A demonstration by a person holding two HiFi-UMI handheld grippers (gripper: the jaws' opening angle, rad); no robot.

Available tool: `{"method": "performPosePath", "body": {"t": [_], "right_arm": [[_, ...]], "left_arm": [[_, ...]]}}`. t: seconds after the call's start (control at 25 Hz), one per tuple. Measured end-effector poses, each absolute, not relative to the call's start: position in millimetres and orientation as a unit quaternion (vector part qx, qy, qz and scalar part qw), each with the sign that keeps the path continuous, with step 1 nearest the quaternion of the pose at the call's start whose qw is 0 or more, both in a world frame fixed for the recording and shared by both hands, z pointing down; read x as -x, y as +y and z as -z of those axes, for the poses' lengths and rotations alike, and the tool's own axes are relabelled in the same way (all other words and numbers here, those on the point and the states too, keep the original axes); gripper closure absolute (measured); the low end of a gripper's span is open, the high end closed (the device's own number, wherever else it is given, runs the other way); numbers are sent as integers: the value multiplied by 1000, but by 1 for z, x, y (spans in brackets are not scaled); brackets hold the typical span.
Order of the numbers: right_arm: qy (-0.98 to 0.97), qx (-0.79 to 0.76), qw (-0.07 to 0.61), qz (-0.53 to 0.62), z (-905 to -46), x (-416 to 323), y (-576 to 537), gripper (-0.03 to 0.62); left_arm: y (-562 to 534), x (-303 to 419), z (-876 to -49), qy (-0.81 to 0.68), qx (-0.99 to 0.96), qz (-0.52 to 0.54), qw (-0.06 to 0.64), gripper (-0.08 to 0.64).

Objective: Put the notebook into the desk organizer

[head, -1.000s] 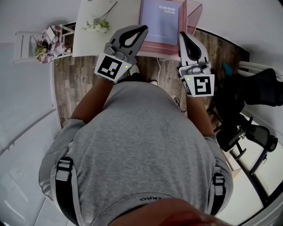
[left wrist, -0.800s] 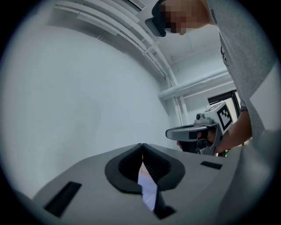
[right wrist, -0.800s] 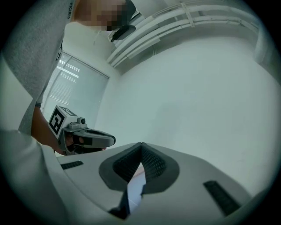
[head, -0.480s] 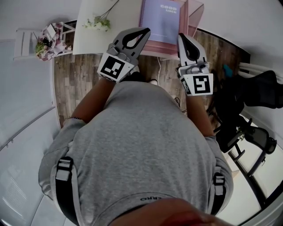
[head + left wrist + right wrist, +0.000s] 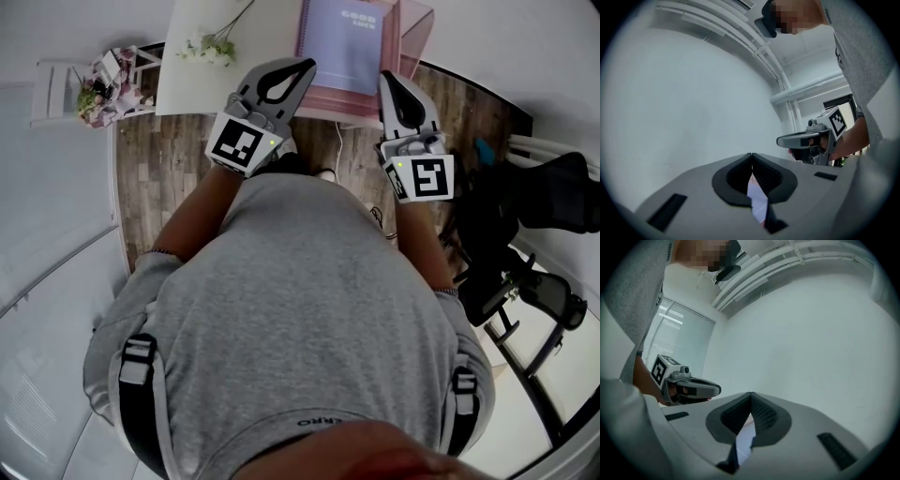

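Room: pale walls are surrounding a wood-plank floor (image 5: 169,169), and a white table (image 5: 187,84) is standing on the far side, ahead of the person.
Notebook location: the notebook (image 5: 342,42) is lying on the table's right part, resting against the pink desk organizer (image 5: 414,37). I am not managing to tell whether it is already sitting inside.
Left gripper: the left gripper (image 5: 307,64) is carrying nothing, its jaws pressing together at the tips.
Right gripper: the right gripper (image 5: 386,77) is likewise closing on itself, with nothing between its jaws.
Deciding relation: the notebook is lying just beyond both tips, farther from the person, its long axis running near to far. The left tip is overlapping its left edge in the head view and the right tip is sitting just beside its right edge, so neither hand is looking clearly nearer.
Notebook's look: it is showing a flat lavender cover with pale lettering near the far end.
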State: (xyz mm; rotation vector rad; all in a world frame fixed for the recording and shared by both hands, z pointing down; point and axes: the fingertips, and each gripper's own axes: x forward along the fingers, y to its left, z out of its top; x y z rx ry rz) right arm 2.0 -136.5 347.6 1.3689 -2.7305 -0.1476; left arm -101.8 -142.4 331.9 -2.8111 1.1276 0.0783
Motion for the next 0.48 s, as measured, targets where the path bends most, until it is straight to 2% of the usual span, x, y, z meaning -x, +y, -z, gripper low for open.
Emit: {"method": "performPosePath", "body": {"t": [0.48], "right_arm": [[-891,-449,36,57,-341,4,-137,586]], "left_arm": [[-142,97,-326,371,926,-39,53,538]]}}
